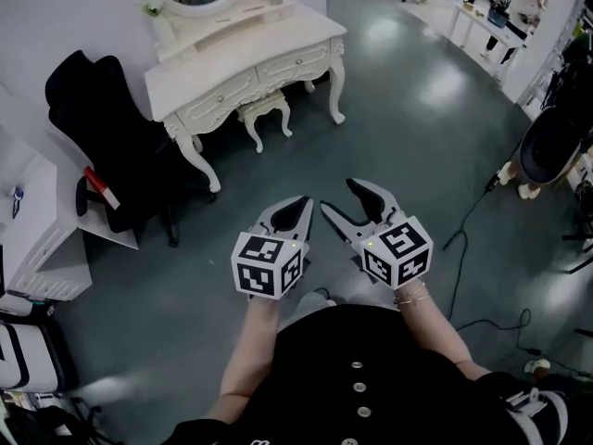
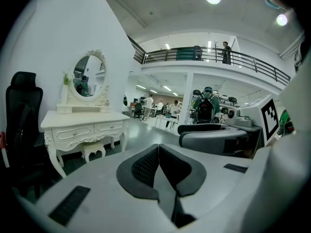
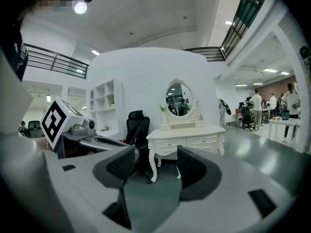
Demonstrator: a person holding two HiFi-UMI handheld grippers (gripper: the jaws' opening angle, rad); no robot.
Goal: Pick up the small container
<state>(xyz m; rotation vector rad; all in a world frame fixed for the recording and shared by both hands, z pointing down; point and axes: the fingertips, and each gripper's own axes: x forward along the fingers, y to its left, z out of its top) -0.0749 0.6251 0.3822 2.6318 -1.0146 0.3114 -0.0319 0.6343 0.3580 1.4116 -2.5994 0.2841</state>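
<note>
I hold both grippers at waist height over a grey-green floor, pointed toward a white dressing table a few steps away. My left gripper is shut, its dark pads pressed together with nothing between them. My right gripper is open, with only floor and the table legs showing in the gap between its pads. Nothing I can pick out as a small container shows in any view. A little vase with a green sprig stands by the oval mirror on the table.
A white stool is tucked under the dressing table. A black office chair stands to its left, beside white shelving. Cables trail over the floor at right. People stand at work tables far back.
</note>
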